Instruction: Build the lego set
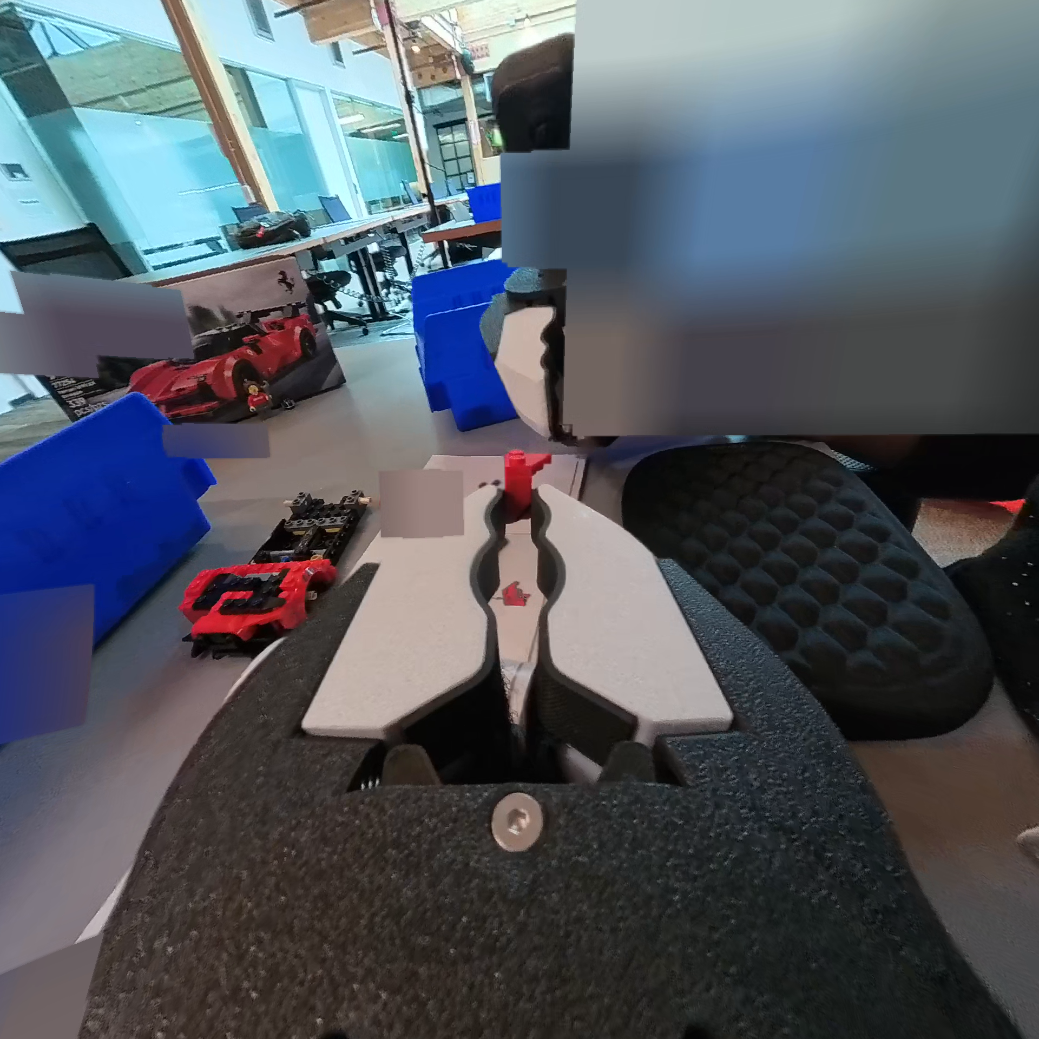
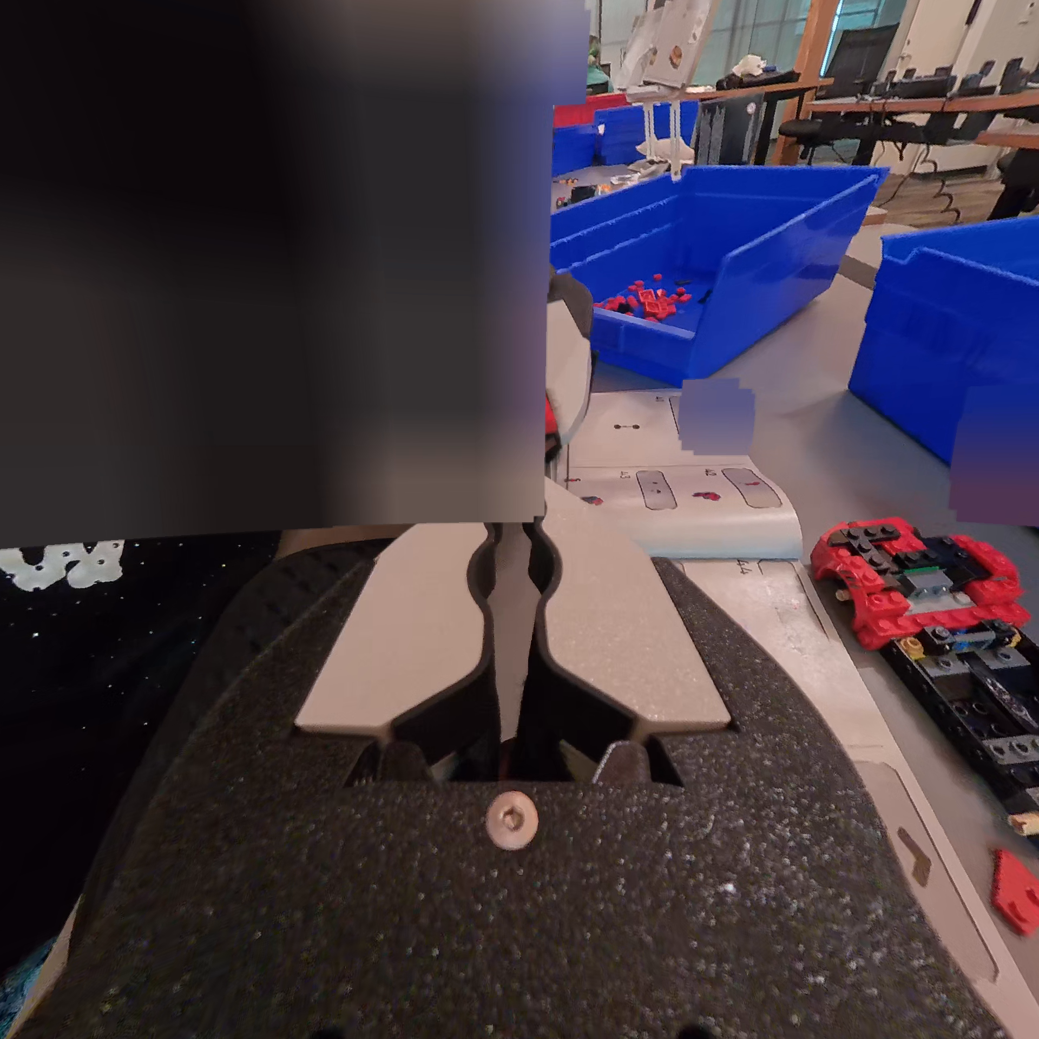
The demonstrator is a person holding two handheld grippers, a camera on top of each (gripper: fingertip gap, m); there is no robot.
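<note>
My left gripper (image 1: 516,495) is shut on a small red brick (image 1: 520,472) and holds it upright above the open instruction booklet (image 1: 565,469). The part-built car, red body on a black chassis (image 1: 253,596), lies on the table to its left. In the right wrist view the car (image 2: 922,579) lies to the right, beside the booklet (image 2: 703,506). My right gripper (image 2: 510,540) has its jaws close together. Its tips are hidden behind a blurred patch, so I cannot tell if it holds anything. A white finger of the right gripper (image 1: 523,360) shows just beyond the red brick.
A blue bin (image 2: 787,236) holds several small red pieces. Another blue bin (image 2: 956,337) stands at the right. In the left wrist view, blue bins stand at the left (image 1: 101,534) and behind (image 1: 455,360). The set's box (image 1: 253,348) stands behind the car. A loose red piece (image 2: 1015,894) lies on the booklet. Less than 4 cm separates the two grippers' tips.
</note>
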